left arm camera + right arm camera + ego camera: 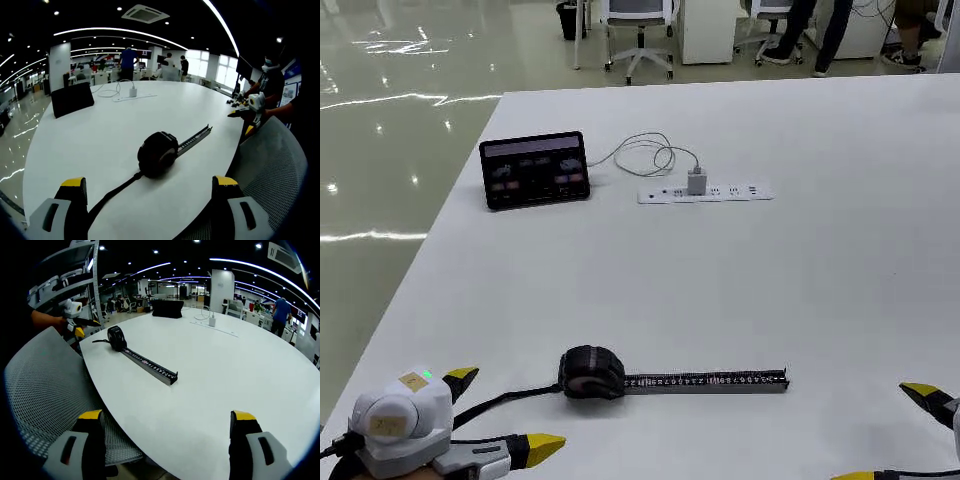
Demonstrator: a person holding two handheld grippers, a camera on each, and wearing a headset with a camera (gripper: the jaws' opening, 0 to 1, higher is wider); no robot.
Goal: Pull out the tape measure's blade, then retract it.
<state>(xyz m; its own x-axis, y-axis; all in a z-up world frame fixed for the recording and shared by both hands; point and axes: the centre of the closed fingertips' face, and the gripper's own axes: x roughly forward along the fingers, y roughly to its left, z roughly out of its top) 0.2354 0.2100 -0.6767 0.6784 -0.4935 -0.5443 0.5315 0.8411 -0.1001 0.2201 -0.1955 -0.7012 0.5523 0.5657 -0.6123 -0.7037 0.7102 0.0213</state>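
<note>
A black tape measure (pixel 591 373) lies on the white table (pixel 720 270) near the front edge, its blade (pixel 707 381) drawn out to the right and lying flat. A black wrist strap (pixel 505 398) trails left from the case. My left gripper (pixel 503 410) stands open at the lower left, a short way from the case, nothing between its yellow tips. In the left gripper view the tape measure (pixel 158 153) sits ahead between the jaws. My right gripper (pixel 905 432) stands open at the lower right, apart from the blade end (pixel 171 376).
A black tablet (pixel 535 169) stands at the back left of the table, beside a white power strip (pixel 705 190) with a charger and coiled cable. Office chairs and people stand beyond the far edge. A grey mesh chair (pixel 45 390) sits by the near edge.
</note>
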